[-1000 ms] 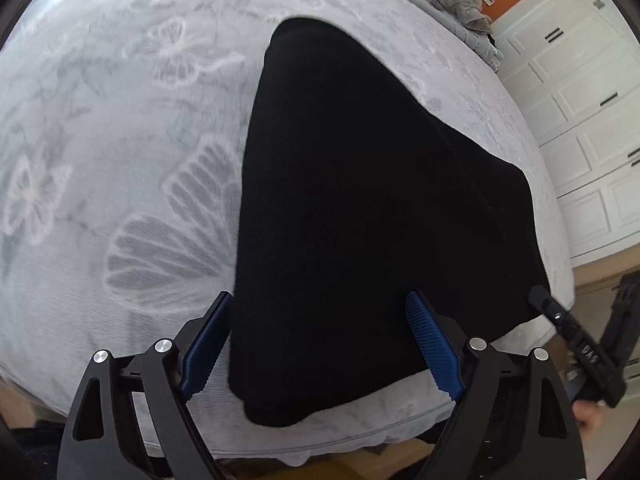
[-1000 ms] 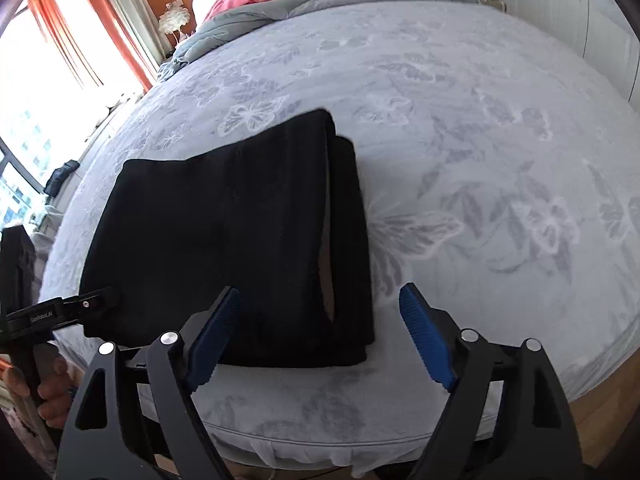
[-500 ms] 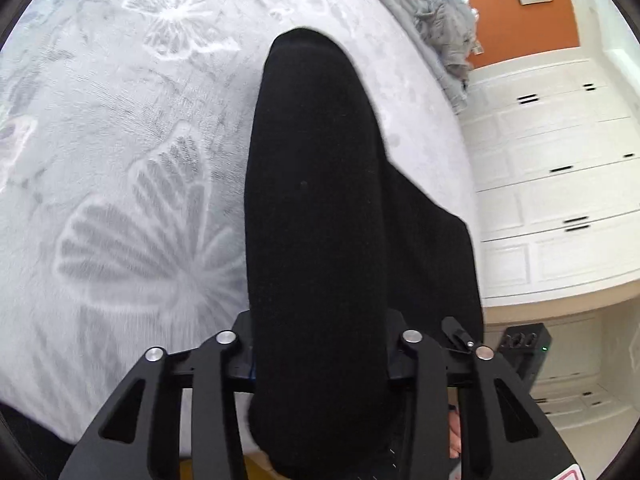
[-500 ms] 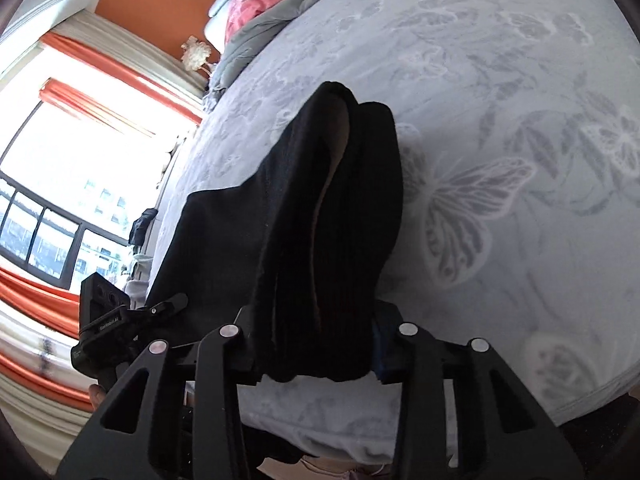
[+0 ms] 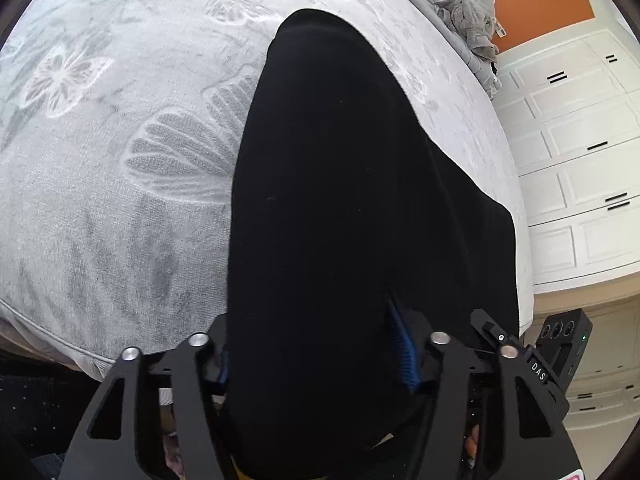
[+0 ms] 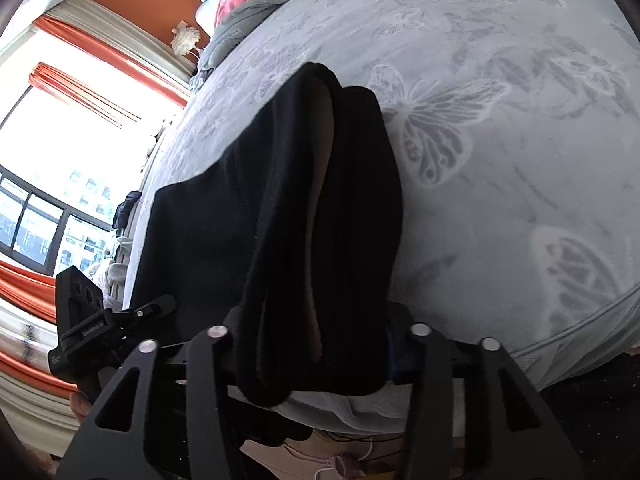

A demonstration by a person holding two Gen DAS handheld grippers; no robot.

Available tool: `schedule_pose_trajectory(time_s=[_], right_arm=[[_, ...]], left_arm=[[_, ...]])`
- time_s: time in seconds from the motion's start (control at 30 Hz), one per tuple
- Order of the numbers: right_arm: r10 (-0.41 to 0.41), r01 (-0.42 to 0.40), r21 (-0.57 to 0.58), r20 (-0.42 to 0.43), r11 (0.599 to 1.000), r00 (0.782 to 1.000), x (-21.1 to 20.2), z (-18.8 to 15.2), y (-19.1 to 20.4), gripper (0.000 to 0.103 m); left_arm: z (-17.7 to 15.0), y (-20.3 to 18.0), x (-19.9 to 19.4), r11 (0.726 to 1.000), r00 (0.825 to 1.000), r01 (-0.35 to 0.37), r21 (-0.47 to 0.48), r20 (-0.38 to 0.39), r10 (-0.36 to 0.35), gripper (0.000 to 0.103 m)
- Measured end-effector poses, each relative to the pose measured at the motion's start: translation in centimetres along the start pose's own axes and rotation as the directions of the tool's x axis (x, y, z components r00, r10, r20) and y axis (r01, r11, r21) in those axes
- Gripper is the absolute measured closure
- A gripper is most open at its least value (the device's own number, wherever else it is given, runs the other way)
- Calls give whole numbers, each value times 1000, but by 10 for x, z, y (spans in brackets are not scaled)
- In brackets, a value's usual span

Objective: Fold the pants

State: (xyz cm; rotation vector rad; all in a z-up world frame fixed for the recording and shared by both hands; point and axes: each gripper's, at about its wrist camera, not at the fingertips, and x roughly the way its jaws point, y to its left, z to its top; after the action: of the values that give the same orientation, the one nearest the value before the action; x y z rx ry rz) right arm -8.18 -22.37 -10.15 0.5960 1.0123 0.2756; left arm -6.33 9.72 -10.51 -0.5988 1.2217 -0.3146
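Both tools grip the black pants (image 5: 340, 208) at the bed's (image 5: 120, 200) near edge. The left tool (image 5: 316, 360) is clamped on one corner, its jaws having just eased wider. The right tool (image 6: 316, 344) is clamped on the other.

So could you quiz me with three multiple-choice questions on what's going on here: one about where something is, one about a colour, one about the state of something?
1. Where do the pants lie?
A. near the edge of the bed
B. on the floor
C. in a drawer

2. What colour is the wall behind the bed?
A. green
B. orange
C. blue

3. What is the right gripper doing?
A. hanging open over bare bedding
B. pinching a pillow
C. closed on the bunched end of the pants

Answers: 1 A, the black cloth rests on the butterfly-patterned cover near its edge. 2 B, orange shows past the grey blanket. 3 C, the cloth fills the gap between its fingers.
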Motion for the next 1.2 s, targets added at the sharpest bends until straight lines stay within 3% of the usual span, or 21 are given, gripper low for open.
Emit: schedule_pose_trajectory(time_s=[0.07,0.2,0.33,0.47,0.67,0.83,1.07,1.2], right_arm=[[1,0,-50,38,999,999,-16,-1,18,67],[26,-10,-146,111,989,993,-52,-1,55,68],[69,-26,-216,190,976,979,-91,8,87,68],[101,-16,-275,299,961,949,-128,23,115,68],[163,-24,-334,394,942,905,-162,57,146,68],[194,-22,-370,435,929,880,-169,94,163,68],[221,-16,-407,464,913,858,-154,154,178,67],[235,-16,-421,475,907,848,-133,191,181,67]], left_arm=[[-1,-16,-11,999,999,-10,47,39,8,67],[-8,-61,-43,983,987,-76,166,152,51,71],[-13,-110,-83,945,955,-168,280,283,86,71],[-13,-141,-123,918,923,-208,338,379,70,71],[11,-198,-173,877,862,-257,405,507,19,71],[38,-229,-197,857,821,-287,427,572,-10,70],[88,-242,-200,848,780,-321,422,626,-17,70],[123,-245,-190,844,765,-341,414,644,-7,70]])
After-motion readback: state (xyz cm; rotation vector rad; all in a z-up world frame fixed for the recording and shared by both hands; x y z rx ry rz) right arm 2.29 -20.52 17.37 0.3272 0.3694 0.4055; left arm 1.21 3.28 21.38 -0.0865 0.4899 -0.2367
